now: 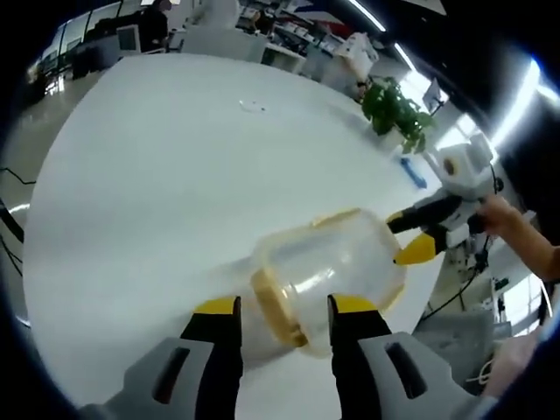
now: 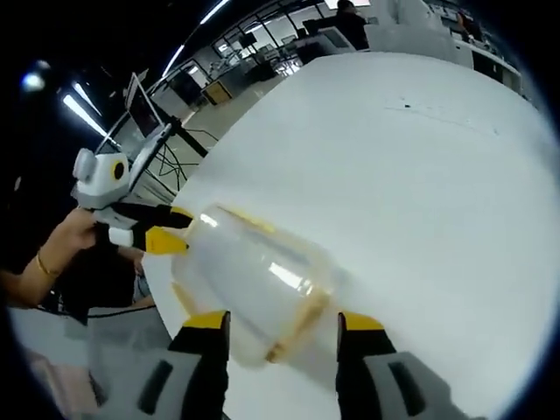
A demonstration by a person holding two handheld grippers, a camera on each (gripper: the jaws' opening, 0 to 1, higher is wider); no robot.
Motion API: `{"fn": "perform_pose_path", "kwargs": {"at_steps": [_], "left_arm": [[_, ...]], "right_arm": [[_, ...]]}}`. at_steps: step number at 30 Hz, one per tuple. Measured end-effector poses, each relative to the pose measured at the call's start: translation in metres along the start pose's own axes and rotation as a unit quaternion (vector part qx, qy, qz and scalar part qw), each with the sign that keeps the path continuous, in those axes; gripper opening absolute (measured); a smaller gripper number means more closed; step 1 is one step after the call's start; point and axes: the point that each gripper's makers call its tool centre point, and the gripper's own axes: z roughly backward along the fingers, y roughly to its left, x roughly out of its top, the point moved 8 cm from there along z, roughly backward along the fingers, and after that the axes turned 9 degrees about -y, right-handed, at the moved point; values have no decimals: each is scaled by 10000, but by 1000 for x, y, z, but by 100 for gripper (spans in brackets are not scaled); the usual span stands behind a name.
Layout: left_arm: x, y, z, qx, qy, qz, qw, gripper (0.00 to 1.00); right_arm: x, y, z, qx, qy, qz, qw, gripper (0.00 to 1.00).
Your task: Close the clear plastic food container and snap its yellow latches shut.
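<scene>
White and broad, the surface (image 1: 175, 201) carries the clear plastic food container (image 1: 328, 280), which is seen at the near edge, lying between the two tools. In the left gripper view, the left hand-held gripper (image 1: 284, 306) is spread wide, its yellow-tipped jaws standing either side of the container's near end, where a yellow latch (image 1: 278, 308) is folded against the wall; whether the jaws touch the plastic cannot be told, and nothing is clamped. In the right gripper view the right hand-held gripper (image 2: 284, 322) is likewise held open, straddling the opposite end, with another yellow latch (image 2: 297, 325) lying slantwise between its jaws. The container is judged light, thin-walled and somewhat springy, with a smooth, slippery skin; it is best steadied at the stiffer rim near the latches rather than squeezed mid-wall, where it may flex or skate across the surface. Whether the lid is fully seated cannot be told. Each view supplies what the other lacks: the far end of the container and the opposing tool are shown, the right one (image 1: 411, 236) in the left gripper view with a hand behind it, the left one (image 2: 166, 229) in the right gripper view. Farther off, a potted plant (image 1: 395, 109) is shown in the left gripper view, and desks with monitors (image 2: 140, 109) in the right gripper view.
</scene>
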Motion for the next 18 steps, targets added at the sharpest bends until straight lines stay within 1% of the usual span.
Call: {"fn": "perform_pose_path", "kwargs": {"at_steps": [1, 4, 6, 9, 11, 12, 13, 14, 17, 18], "left_arm": [[3, 0, 2, -12, -41, 0, 10000, 41], [8, 0, 6, -130, -107, -117, 9998, 46], [10, -2, 8, -270, -74, -365, 9989, 52], [10, -2, 10, -388, -1, -714, 9967, 59], [10, -3, 11, -447, 34, -1006, 9939, 62], [9, -5, 11, -519, 36, -1212, 9913, 65], [9, -6, 11, -546, 71, -1300, 9900, 67], [8, -8, 10, -641, 115, -1488, 9867, 69], [4, -12, 7, -820, 143, -1809, 9800, 75], [3, -14, 6, -871, 145, -1841, 9789, 76]], "right_arm": [[0, 0, 2, 12, -20, 59, 10000, 49], [4, 0, 7, 252, -121, 639, 9976, 57], [5, 2, 9, 316, -80, 1008, 9944, 64], [6, 4, 9, 380, -24, 1457, 9886, 70], [8, 5, 7, 454, -18, 1676, 9848, 73], [8, 6, 7, 480, -19, 1755, 9833, 75], [8, 8, 5, 502, -6, 1824, 9819, 76], [9, 8, 4, 521, 2, 1872, 9810, 77], [9, 9, 0, 598, 20, 2046, 9770, 78], [8, 10, -2, 628, 20, 2121, 9752, 78]]}}
